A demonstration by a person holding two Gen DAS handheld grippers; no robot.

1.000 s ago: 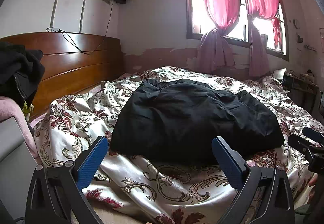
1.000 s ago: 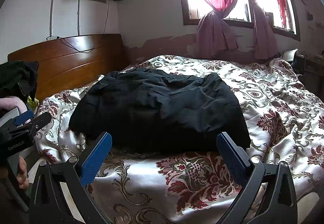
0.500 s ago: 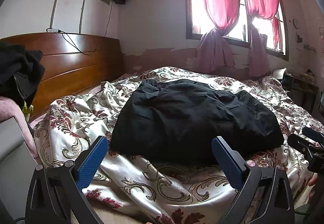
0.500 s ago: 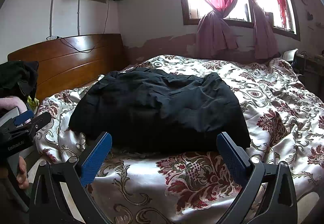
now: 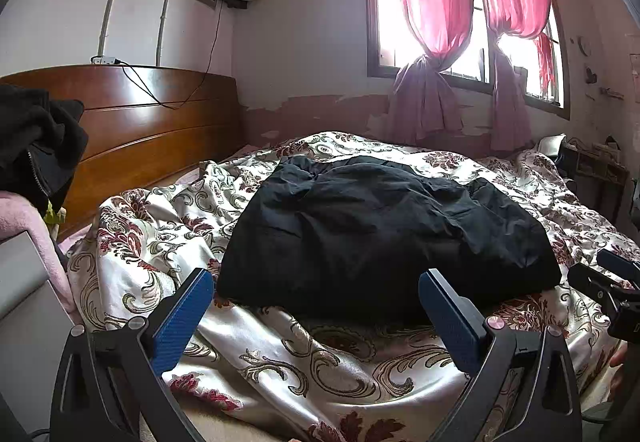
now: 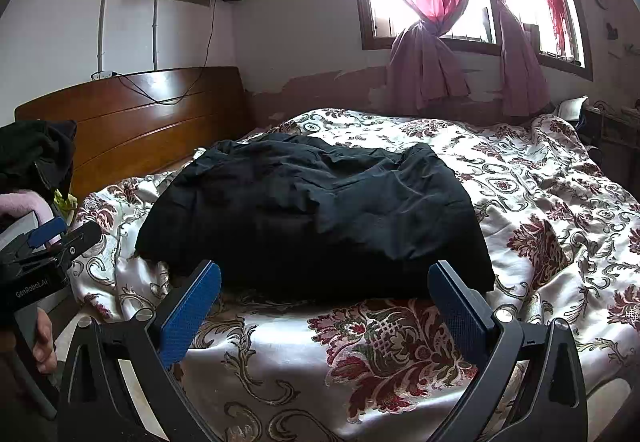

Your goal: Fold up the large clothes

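A black garment [image 5: 384, 234] lies bundled on the floral bedspread [image 5: 280, 354], straight ahead of both grippers, its long side running crosswise. The left gripper [image 5: 316, 306] and right gripper [image 6: 324, 298] hover wide open, empty, about equally near.

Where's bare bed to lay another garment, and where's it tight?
Free: the floral quilt right of the black garment, toward the window side; also the near strip between the garment's front edge and both open claws, left claw, right claw. Tight: the headboard side, where dark clothes pile up.
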